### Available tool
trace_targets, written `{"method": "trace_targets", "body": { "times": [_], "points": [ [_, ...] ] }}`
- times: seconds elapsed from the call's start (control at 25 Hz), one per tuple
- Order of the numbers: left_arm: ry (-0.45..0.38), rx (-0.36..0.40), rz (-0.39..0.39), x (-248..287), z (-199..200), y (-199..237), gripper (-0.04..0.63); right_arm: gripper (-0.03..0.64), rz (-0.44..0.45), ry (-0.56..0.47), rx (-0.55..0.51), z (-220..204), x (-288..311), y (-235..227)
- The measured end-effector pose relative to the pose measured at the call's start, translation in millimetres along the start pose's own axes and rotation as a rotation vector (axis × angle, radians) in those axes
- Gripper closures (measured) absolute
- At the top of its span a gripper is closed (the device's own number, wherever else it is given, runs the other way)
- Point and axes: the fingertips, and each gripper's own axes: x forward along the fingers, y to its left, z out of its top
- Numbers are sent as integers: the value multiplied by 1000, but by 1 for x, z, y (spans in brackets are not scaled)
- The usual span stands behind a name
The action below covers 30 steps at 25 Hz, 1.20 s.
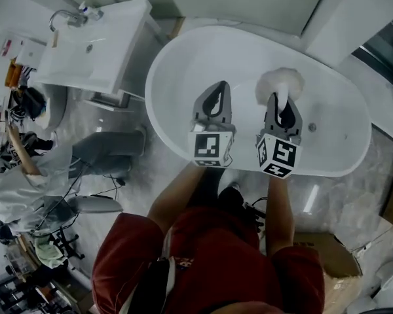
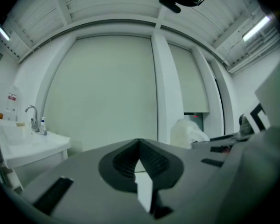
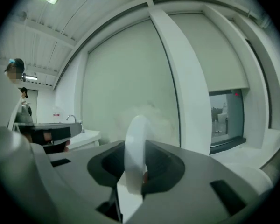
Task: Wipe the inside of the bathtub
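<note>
Over the glossy white oval bathtub [image 1: 158, 77], the right claw [image 1: 279, 103] pinches a fluffy white wiper [image 1: 280, 81] by its thin handle, which may twist under scrubbing pressure. The left claw [image 1: 216, 91] is closed and empty.

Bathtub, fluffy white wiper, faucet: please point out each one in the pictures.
bathtub [image 1: 200, 67], head view, bare inner wall at its left end.
fluffy white wiper [image 1: 280, 82], head view, its fluffy head.
faucet [image 1: 64, 13], head view, its curved spout.

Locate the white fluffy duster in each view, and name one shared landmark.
Head view: duster upper centre-right, over the bathtub, in the right gripper.
Left gripper view: right of centre.
Right gripper view: centre, handle between the jaws.
Landmark: sink faucet.
</note>
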Motion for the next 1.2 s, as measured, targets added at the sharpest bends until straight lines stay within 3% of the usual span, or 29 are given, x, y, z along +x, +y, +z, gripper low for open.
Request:
{"method": "trace_targets", "body": {
  "times": [0.32, 0.68, 0.88, 1.2],
  "points": [
    [-36, 20, -19, -80, 61, -42, 579, 522, 10, -78, 3, 54, -111, 13],
    [-102, 30, -140, -135, 121, -63, 580, 522, -12, -165, -20, 102, -185, 47],
    [-155, 46, -216, -153, 137, -69, 580, 522, -57, -210, -38, 118, -205, 63],
    [-160, 46, -220, -181, 135, -42, 580, 522, -84, -231, -41, 121, -223, 85]
  ]
}}
